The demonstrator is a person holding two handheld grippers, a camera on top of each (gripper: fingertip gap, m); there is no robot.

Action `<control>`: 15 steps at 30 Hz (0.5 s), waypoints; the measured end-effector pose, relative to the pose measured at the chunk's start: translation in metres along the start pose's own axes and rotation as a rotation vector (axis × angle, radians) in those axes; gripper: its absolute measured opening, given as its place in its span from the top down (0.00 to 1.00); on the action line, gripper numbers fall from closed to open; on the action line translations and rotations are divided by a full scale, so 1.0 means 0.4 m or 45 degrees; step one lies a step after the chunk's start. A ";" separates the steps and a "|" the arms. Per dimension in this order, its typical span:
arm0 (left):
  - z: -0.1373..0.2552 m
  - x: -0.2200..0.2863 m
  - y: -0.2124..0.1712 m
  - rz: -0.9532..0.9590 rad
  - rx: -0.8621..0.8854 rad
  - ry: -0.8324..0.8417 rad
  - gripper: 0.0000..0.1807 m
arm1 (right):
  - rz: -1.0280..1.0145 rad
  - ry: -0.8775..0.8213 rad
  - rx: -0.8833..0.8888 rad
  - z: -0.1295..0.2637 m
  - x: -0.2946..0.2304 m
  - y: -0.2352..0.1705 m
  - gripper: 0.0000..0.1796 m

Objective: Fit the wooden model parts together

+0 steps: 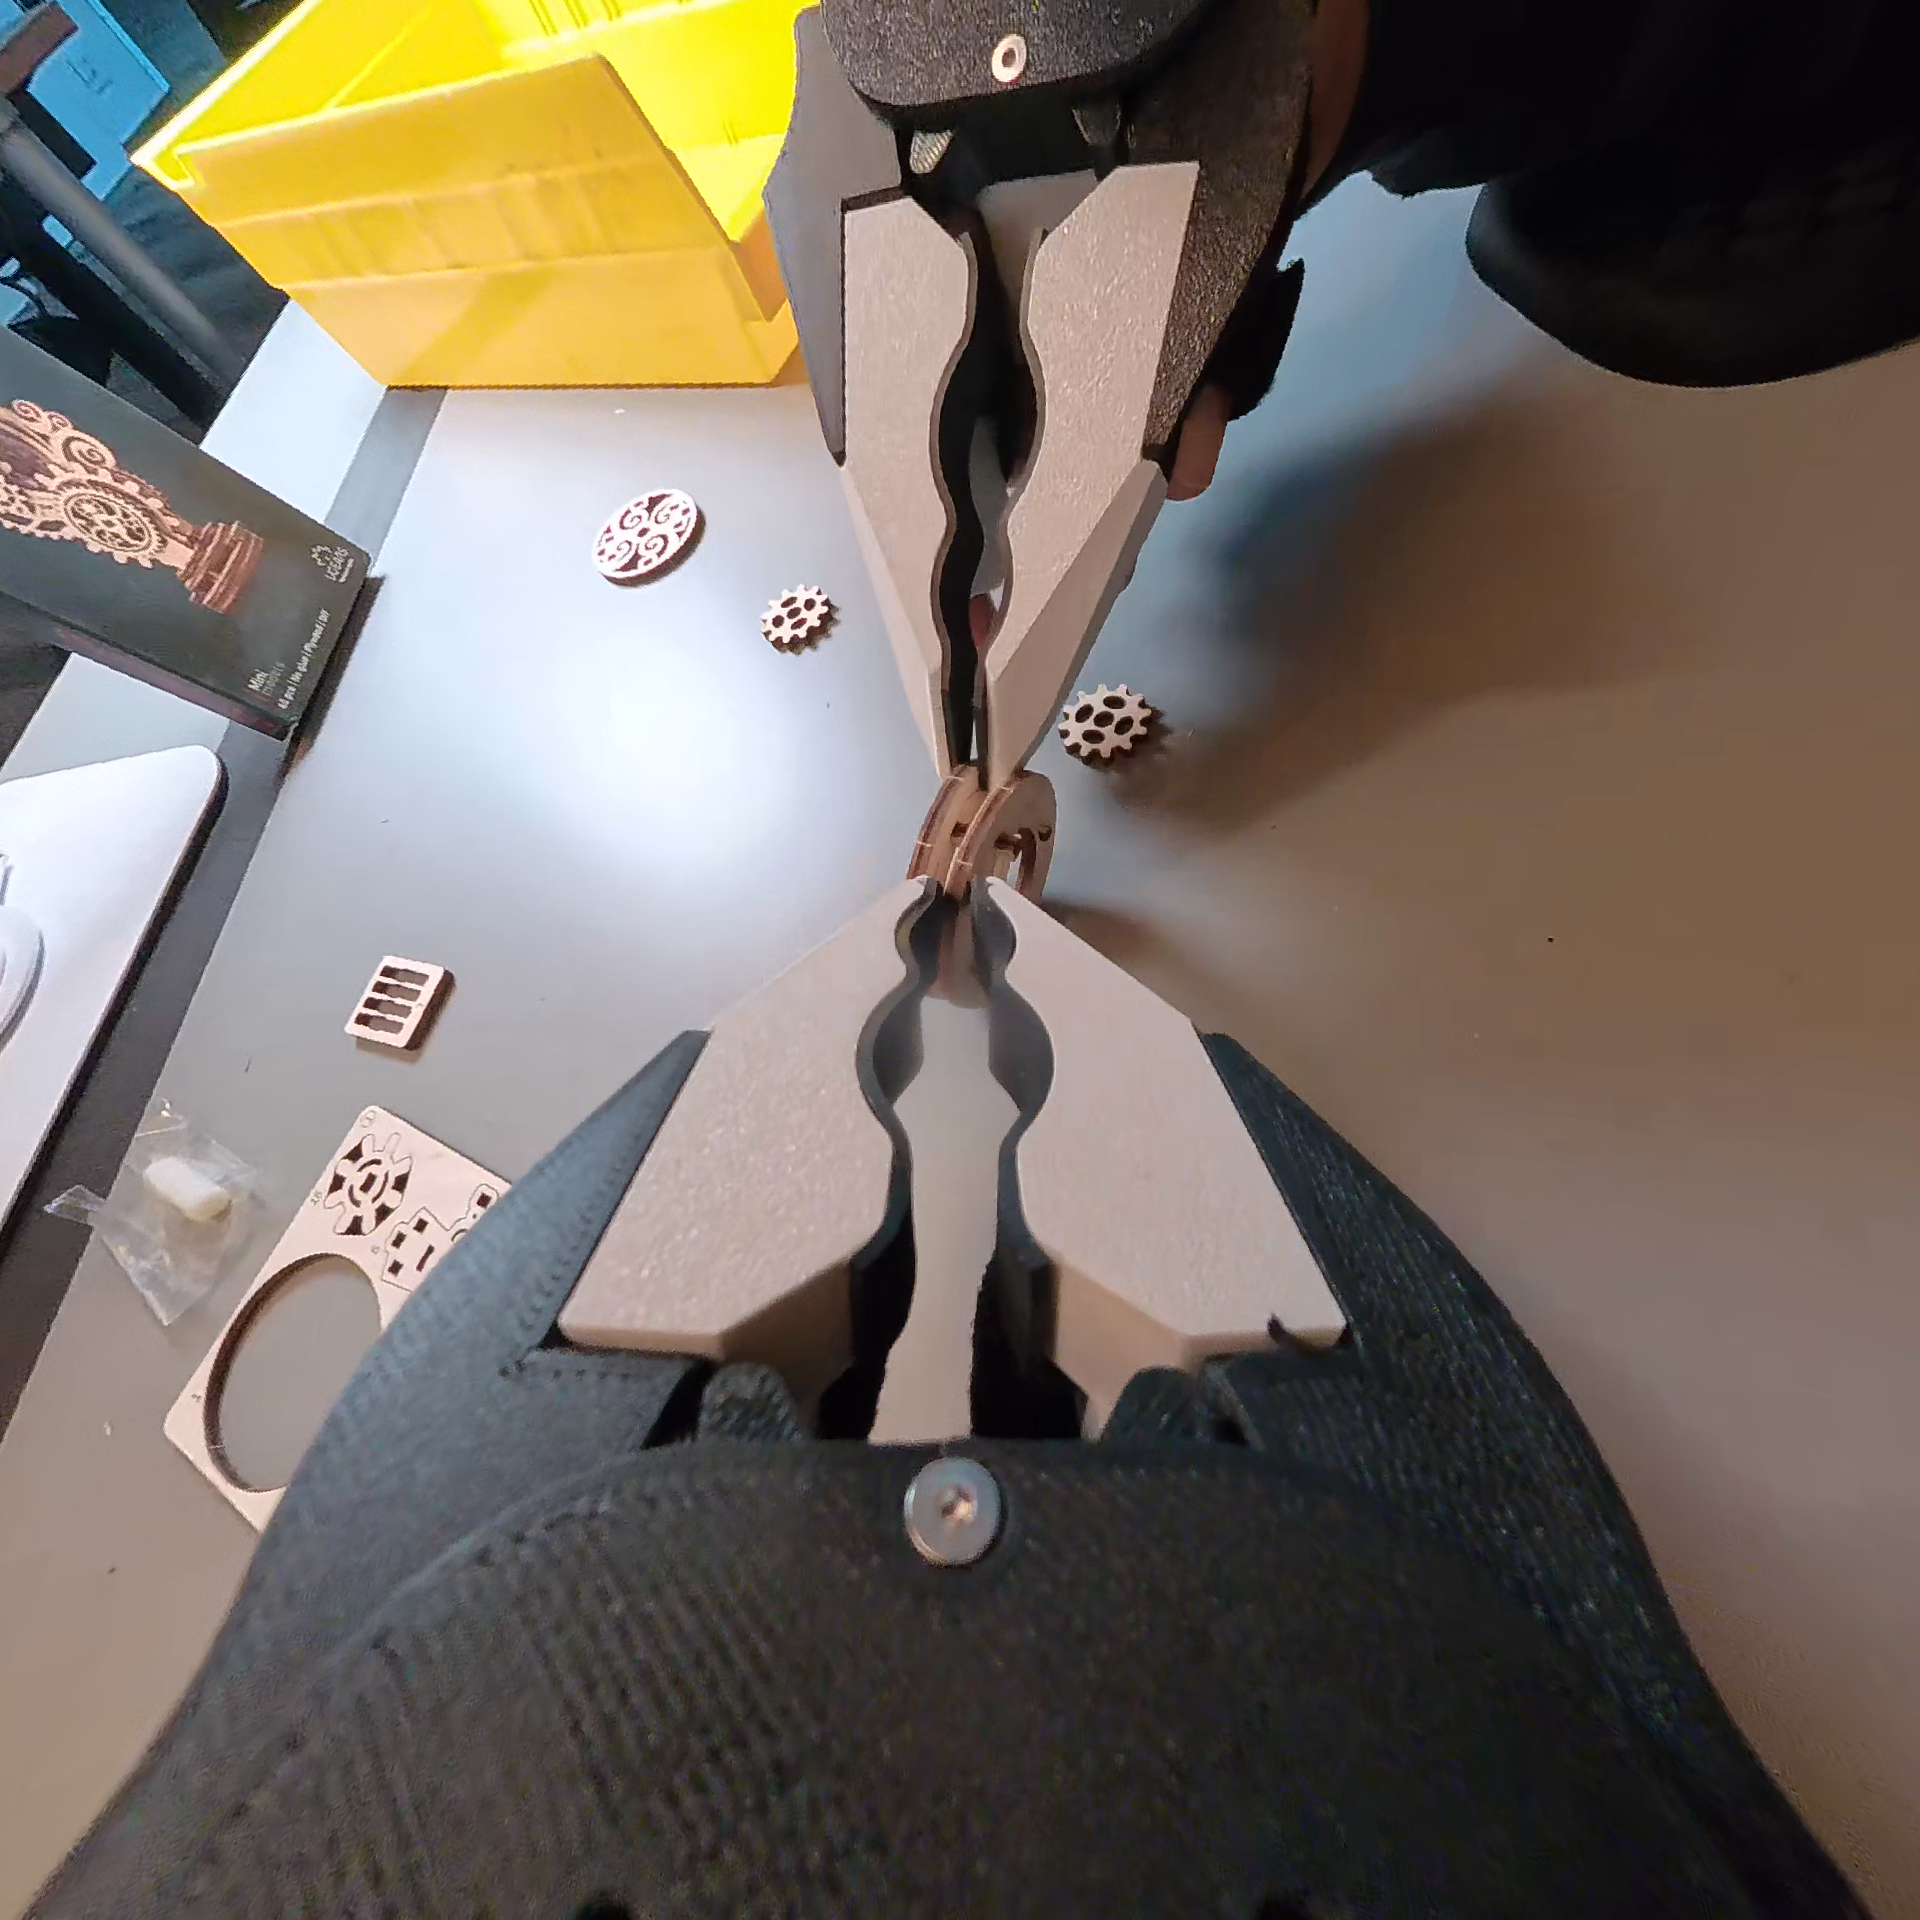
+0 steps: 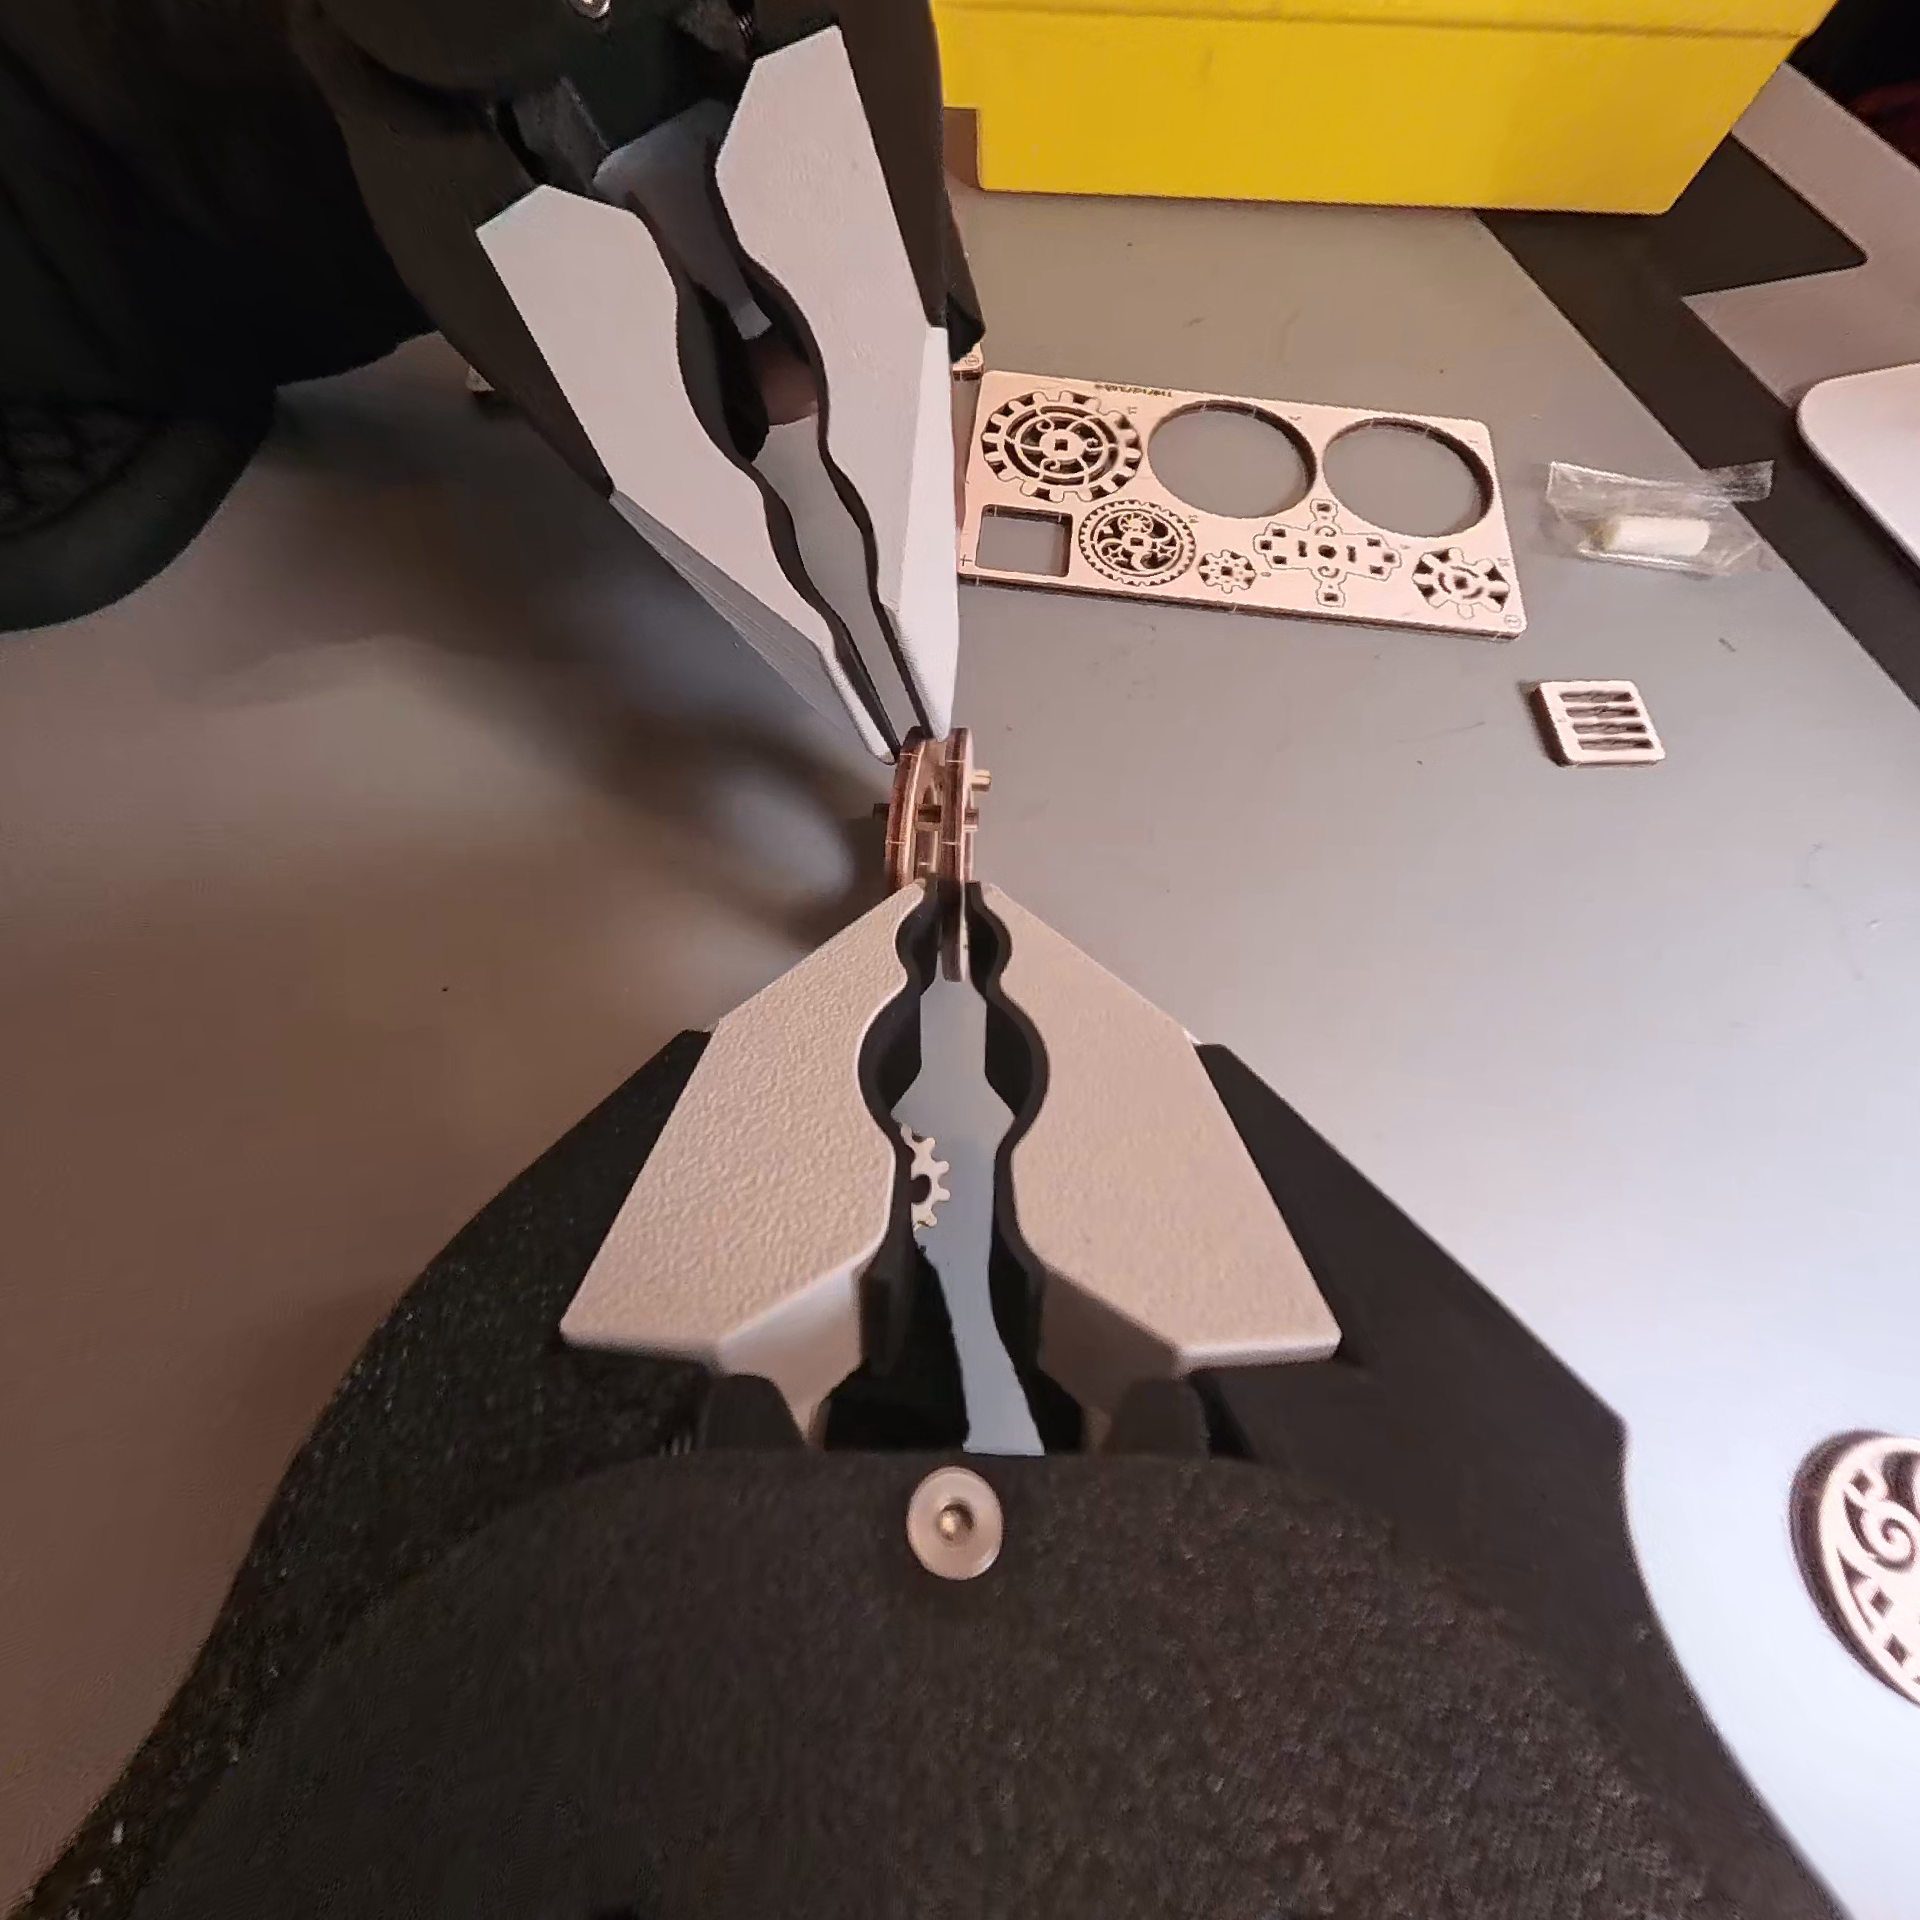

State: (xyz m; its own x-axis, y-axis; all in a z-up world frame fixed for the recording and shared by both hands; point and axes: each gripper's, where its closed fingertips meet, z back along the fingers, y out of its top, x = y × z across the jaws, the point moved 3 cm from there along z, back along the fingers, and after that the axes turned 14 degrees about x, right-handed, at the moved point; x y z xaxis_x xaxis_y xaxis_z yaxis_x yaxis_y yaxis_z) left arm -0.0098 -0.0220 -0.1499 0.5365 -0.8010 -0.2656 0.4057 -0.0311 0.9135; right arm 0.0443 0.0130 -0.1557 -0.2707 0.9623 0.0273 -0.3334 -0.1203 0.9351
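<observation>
**Above the grey table, two tongs meeting on one wooden part**

Above the table point(image 1: 1455, 935), the left tongs point(image 1: 951, 899) are clamping the near edge of a round wooden disc assembly point(image 1: 982, 842), held on edge in the air. The right tongs point(image 1: 977, 764) are pinching its far edge from the opposite side. Two small gears point(image 1: 1109, 724) are lying just beyond, with a parts sheet point(image 2: 1236, 499) and yellow bin point(image 1: 499, 208) farther out.
</observation>
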 end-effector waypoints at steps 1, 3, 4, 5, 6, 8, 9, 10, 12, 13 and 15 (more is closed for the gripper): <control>0.000 0.000 0.000 -0.007 -0.005 0.004 0.98 | 0.015 0.000 0.001 0.000 -0.001 0.001 0.99; 0.000 0.001 -0.001 -0.024 -0.021 0.008 0.98 | 0.043 -0.005 0.003 0.000 -0.002 0.003 0.98; 0.000 0.003 -0.004 -0.033 -0.037 0.003 0.98 | 0.049 -0.003 0.012 0.001 -0.003 0.007 0.98; -0.002 0.007 -0.007 -0.043 -0.058 -0.005 0.99 | 0.044 -0.005 0.021 0.003 -0.003 0.012 0.97; -0.006 0.012 -0.012 -0.056 -0.079 -0.013 0.99 | 0.036 0.001 0.031 0.005 -0.004 0.017 0.96; -0.016 0.019 -0.022 -0.091 -0.115 -0.015 0.99 | 0.039 0.017 0.039 0.003 -0.011 0.023 0.97; -0.019 0.023 -0.025 -0.101 -0.126 -0.022 0.99 | 0.048 0.018 0.039 0.002 -0.014 0.024 0.97; -0.021 0.026 -0.027 -0.094 -0.128 -0.032 0.99 | 0.054 0.020 0.033 0.001 -0.017 0.023 0.97; -0.021 0.028 -0.026 -0.069 -0.110 -0.042 0.99 | 0.069 0.022 0.011 0.002 -0.021 0.023 0.99; -0.021 0.028 -0.025 -0.056 -0.098 -0.044 0.99 | 0.082 0.017 -0.001 0.003 -0.021 0.023 0.99; -0.022 0.026 -0.020 -0.029 -0.075 -0.040 0.99 | 0.105 -0.002 -0.016 0.007 -0.016 0.024 0.99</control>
State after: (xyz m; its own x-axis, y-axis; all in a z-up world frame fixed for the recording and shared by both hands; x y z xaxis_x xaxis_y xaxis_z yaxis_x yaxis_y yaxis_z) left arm -0.0011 -0.0249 -0.1629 0.5037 -0.8189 -0.2752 0.4609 -0.0147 0.8873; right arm 0.0455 0.0063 -0.1458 -0.2961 0.9494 0.1045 -0.3217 -0.2022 0.9250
